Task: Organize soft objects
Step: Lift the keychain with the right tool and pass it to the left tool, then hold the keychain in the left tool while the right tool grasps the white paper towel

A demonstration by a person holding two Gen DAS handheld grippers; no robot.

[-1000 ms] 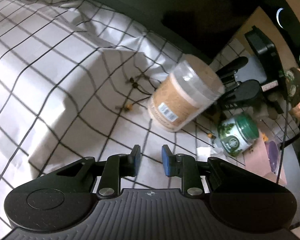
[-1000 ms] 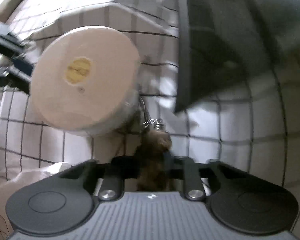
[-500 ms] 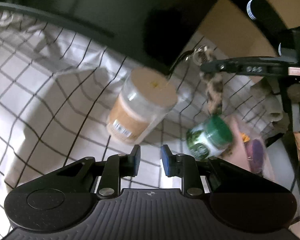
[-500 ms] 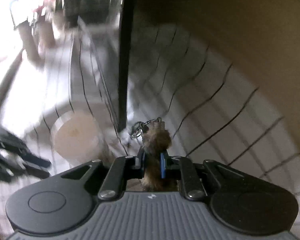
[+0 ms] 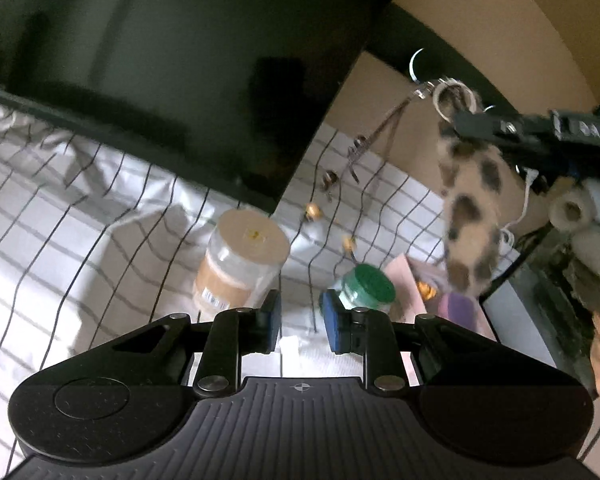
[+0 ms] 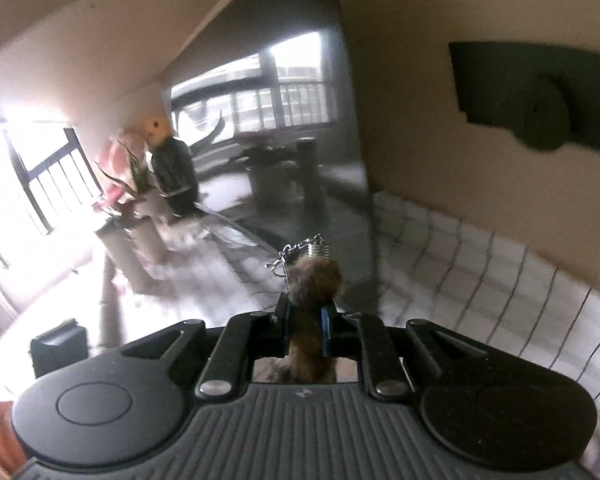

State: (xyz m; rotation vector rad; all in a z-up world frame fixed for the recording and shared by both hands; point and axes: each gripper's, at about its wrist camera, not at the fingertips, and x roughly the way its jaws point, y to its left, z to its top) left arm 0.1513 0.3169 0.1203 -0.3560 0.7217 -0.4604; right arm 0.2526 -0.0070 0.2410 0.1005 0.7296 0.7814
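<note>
We have the furry keychain toy (image 6: 314, 300) clamped between the fingers of our right gripper (image 6: 306, 320), its metal cap and short chain (image 6: 296, 254) poking out ahead of the tips. From the left wrist view the same toy (image 5: 470, 208) hangs in the air, spotted and fluffy, well above the checked cloth (image 5: 80, 220), with its key ring (image 5: 454, 98) at the top and a thin cord with small beads (image 5: 314, 211) trailing down toward the cloth. Our left gripper (image 5: 299, 318) holds nothing, its blue-padded fingers (image 5: 272, 316) a little apart, hovering low over the cloth just in front of the tan-lidded jar (image 5: 240, 264) and the green-lidded jar (image 5: 366, 286). Both jars appear closed and stand near each other by the dark monitor (image 5: 204, 80). We judge the task to be in its early middle: one soft thing is lifted and in transit, but we cannot tell where it is meant to go, since no open container or sorted pile shows. What remains, as far as we can see, is setting this toy down in its place, and a purple item (image 5: 458, 308) at the cloth's edge may also need handling.
</note>
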